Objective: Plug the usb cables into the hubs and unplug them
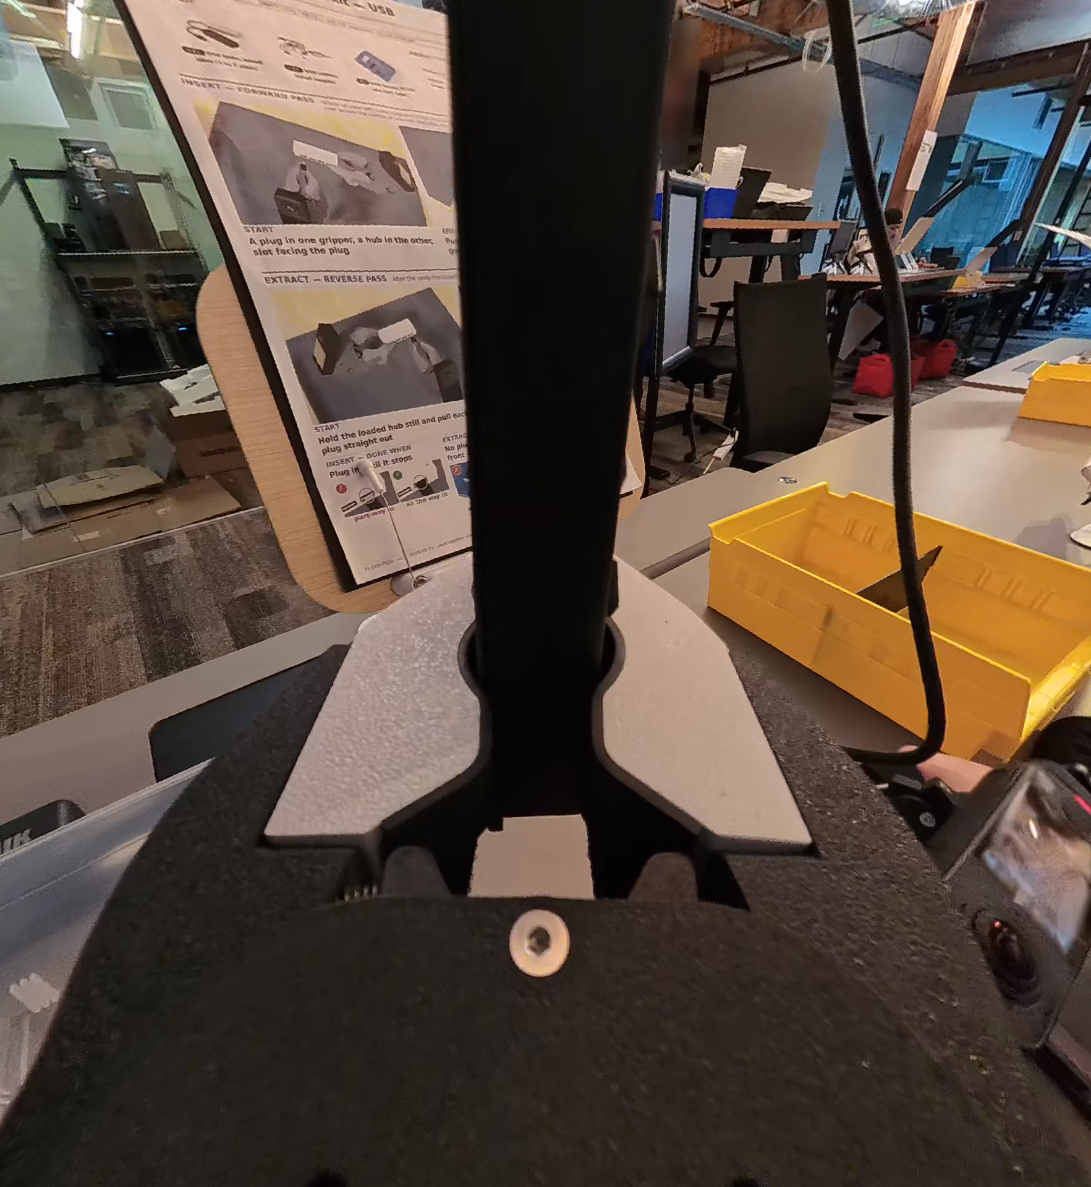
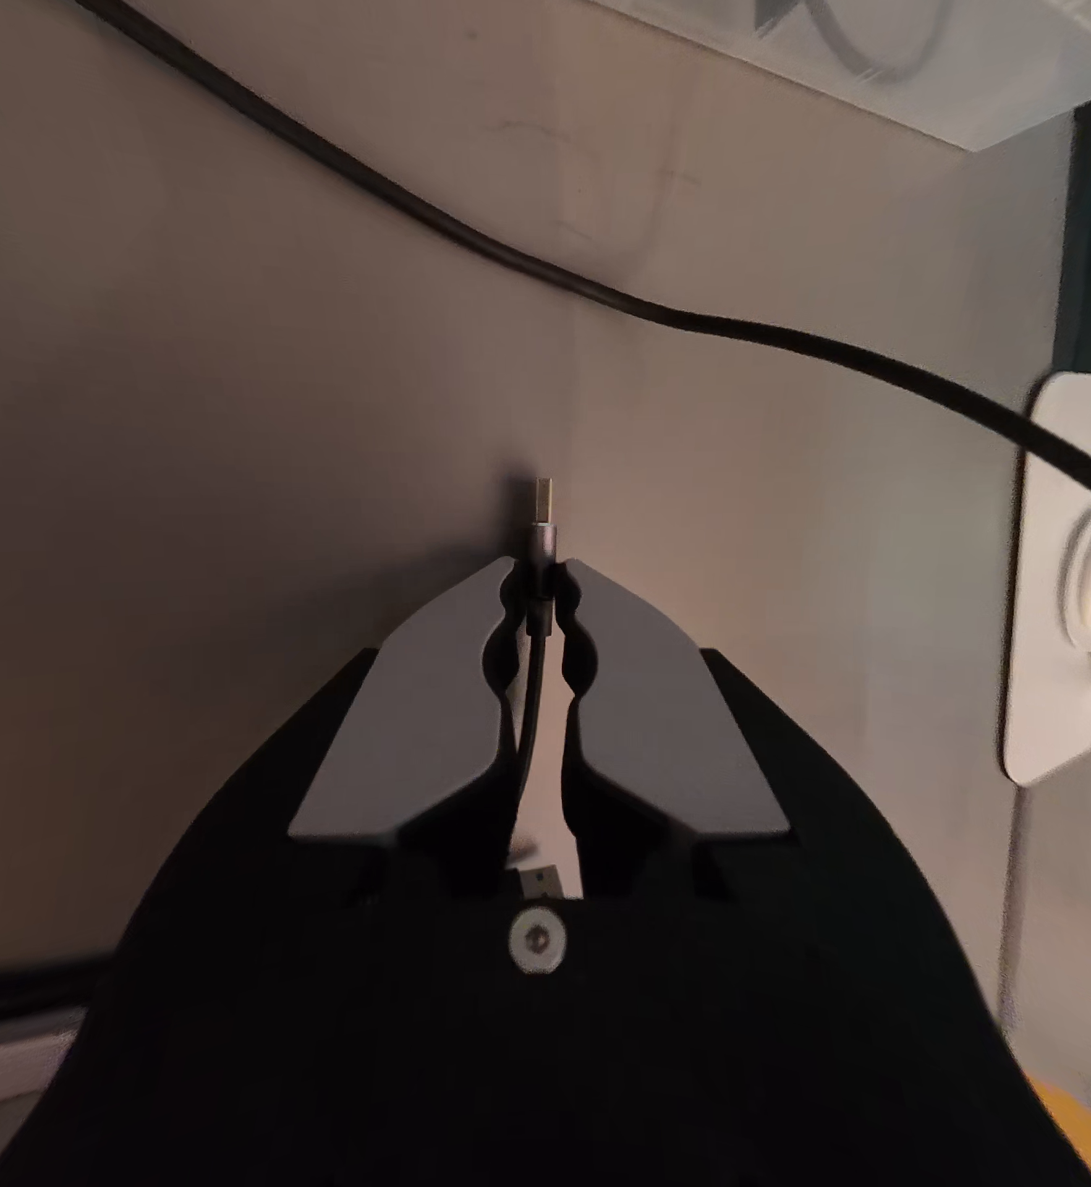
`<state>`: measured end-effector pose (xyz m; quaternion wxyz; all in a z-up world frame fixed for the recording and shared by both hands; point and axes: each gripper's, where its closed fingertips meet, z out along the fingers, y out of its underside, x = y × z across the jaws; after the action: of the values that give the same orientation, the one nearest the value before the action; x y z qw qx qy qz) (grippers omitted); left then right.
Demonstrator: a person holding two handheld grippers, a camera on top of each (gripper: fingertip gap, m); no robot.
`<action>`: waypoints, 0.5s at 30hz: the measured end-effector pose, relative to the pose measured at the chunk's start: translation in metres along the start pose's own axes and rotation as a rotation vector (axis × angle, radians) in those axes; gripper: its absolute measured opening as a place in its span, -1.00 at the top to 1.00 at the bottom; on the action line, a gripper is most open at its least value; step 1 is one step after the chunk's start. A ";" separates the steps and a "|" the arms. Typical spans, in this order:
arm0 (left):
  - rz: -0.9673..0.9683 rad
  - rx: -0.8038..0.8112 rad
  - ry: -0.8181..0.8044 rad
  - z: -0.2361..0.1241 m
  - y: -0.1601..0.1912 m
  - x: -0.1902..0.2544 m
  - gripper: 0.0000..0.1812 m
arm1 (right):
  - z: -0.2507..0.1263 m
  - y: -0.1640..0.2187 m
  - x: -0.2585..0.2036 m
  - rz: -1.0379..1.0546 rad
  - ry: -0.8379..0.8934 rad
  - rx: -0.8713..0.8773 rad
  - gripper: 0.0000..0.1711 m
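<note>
Left gripper (image 1: 539,633) has its two grey fingers (image 1: 395,719) clamped on a long black hub (image 1: 549,321), a flat matte bar that stands upright between them and runs out past the top of the left wrist view. A black braided cable (image 1: 896,360) hangs down just right of it and curves toward the right gripper's body (image 1: 1043,854) at the lower right edge, where part of a hand (image 1: 953,774) shows.

Over on the right gripper (image 2: 539,565), the fingers (image 2: 427,700) are nearly together and pinch a usb plug (image 2: 542,520): grey sleeve caught at the tips, metal tip poking forward, pointing at the pale table (image 2: 208,385) just ahead; I can't tell if it touches. Its thin dark cord (image 2: 533,694) trails back between the fingers, and a second connector (image 2: 539,899) lies low by the gripper's base. A thick black cable (image 2: 530,263) sweeps across the table beyond.

Containers: a yellow bin (image 1: 902,636) sits on the table right of the hub, split by a dark divider (image 1: 896,581), both compartments showing only bare plastic. A clear plastic box (image 2: 883,70) at the top right of the right wrist view holds a blurred grey coiled cable. An instruction poster (image 1: 311,289) stands behind the hub
</note>
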<state>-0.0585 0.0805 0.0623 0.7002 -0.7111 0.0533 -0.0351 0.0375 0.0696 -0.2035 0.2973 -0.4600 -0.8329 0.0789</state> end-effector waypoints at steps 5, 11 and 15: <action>0.045 -0.025 -0.020 0.006 0.006 0.001 0.70 | -0.050 -0.041 -0.005 0.078 -0.172 0.265 0.89; 0.052 0.013 -0.004 0.016 0.004 0.013 0.70 | -0.158 -0.086 0.003 0.248 -0.399 0.656 0.89; 0.137 0.041 -0.018 0.025 0.000 0.030 0.71 | -0.217 -0.093 0.019 0.398 -0.529 0.855 0.89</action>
<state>-0.0254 0.1014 0.0614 0.7158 -0.6915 0.0950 0.0181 0.0861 0.0018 0.0180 0.2174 -0.4114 -0.6699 0.5786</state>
